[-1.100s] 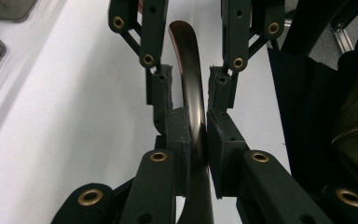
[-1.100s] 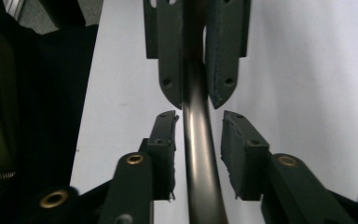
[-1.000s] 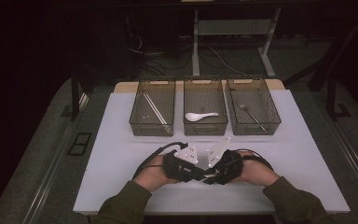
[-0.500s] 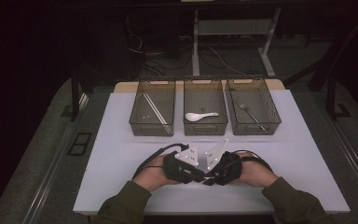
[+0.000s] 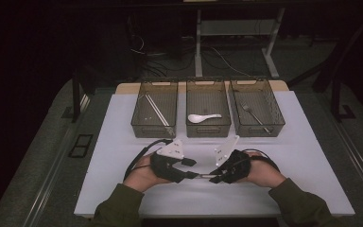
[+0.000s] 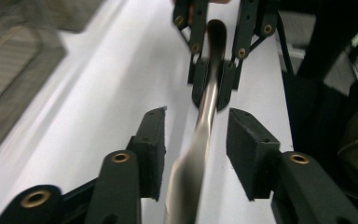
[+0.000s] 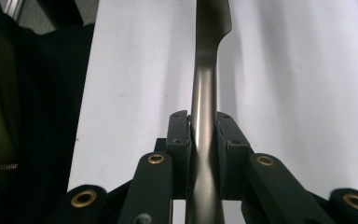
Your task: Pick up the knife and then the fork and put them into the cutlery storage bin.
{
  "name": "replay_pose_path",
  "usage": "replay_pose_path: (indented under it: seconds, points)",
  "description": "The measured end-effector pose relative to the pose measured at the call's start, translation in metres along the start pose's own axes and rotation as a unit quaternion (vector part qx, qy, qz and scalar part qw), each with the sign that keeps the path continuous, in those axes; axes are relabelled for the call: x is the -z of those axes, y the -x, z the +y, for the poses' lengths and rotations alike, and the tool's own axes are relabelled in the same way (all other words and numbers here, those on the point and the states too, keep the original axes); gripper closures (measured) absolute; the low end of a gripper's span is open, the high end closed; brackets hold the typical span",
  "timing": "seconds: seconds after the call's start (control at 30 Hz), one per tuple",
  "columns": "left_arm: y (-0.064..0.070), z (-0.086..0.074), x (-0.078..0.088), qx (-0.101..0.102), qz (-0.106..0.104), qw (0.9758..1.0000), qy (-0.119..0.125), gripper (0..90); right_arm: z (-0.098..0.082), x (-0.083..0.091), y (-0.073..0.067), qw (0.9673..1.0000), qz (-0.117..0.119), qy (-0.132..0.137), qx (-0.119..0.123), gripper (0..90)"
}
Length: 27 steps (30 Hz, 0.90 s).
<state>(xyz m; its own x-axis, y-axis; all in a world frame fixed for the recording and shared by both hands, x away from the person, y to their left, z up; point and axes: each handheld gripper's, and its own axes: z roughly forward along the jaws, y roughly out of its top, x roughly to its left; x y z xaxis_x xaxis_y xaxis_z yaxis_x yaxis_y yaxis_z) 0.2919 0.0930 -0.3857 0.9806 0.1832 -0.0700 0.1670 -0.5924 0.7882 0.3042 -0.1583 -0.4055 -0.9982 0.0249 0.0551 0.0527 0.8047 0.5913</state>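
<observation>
Metal is what you have between your two grippers: a knife (image 5: pixel 203 176) with a round silver handle and a flat blade, held level just above the white table (image 5: pixel 123 123) and in front of the middle bin (image 5: pixel 208 130). Your right gripper (image 5: pixel 213 176) is clamped on the handle; in the right gripper view its pads (image 7: pixel 179 140) press both sides of the handle (image 7: pixel 204 116), which runs straight up between the jaws toward the blade. Your left gripper (image 5: pixel 194 175) has just been opening, and its jaws now stand apart with the blade (image 6: pixel 186 177) between them. In the left gripper view a gap shows on each side, so its pads (image 6: pixel 153 140) do not touch the metal. From that same view you look along the knife to the right gripper (image 6: pixel 213 86) farther off, its jaws narrow around the handle. So the knife hangs from your right gripper alone, its blade end reaching into the open left jaws, the two grippers facing each other tip to tip in front of the middle bin. That bin holds a white spoon (image 5: pixel 203 117). To the left of the middle bin, another bin (image 5: pixel 139 124) holds chopsticks (image 5: pixel 157 109); to its right, a third bin (image 5: pixel 278 118) holds a fork (image 5: pixel 254 115). All three bins sit well apart from the knife, farther from you on the table.
</observation>
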Motion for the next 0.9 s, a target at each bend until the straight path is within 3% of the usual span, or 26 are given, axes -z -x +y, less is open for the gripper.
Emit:
replay_pose_path:
  seconds: [0.1, 0.2, 0.43, 0.53, 0.63, 0.83, 0.9]
  points:
    - [-0.003, -0.01, 0.012, 0.024, 0.024, 0.9993, 0.017, 48.1, -0.005, 0.01, 0.003, 0.9998, -0.005, 0.009, -0.015, 77.9]
    - [-0.003, -0.022, 0.021, 0.048, 0.049, 0.9973, 0.027, 44.8, -0.01, 0.021, 0.007, 0.9992, -0.026, 0.02, -0.025, 77.9]
    - [0.002, -0.048, 0.041, 0.093, 0.093, 0.9898, 0.054, 34.9, -0.026, 0.056, 0.018, 0.9953, -0.07, 0.042, -0.052, 77.9]
    - [0.004, -0.055, 0.046, 0.101, 0.106, 0.9877, 0.056, 30.0, -0.035, 0.069, 0.023, 0.9924, -0.087, 0.051, -0.07, 77.9]
    - [0.005, -0.062, 0.045, 0.107, 0.114, 0.9865, 0.051, 26.6, -0.044, 0.083, 0.029, 0.988, -0.107, 0.063, -0.092, 77.8]
    - [0.003, -0.07, 0.038, 0.121, 0.136, 0.9821, 0.048, 13.0, -0.063, 0.111, 0.046, 0.9752, -0.153, 0.079, -0.139, 77.8]
    - [0.002, -0.069, 0.036, 0.121, 0.138, 0.9819, 0.047, 10.7, -0.069, 0.119, 0.055, 0.9696, -0.166, 0.087, -0.157, 77.8]
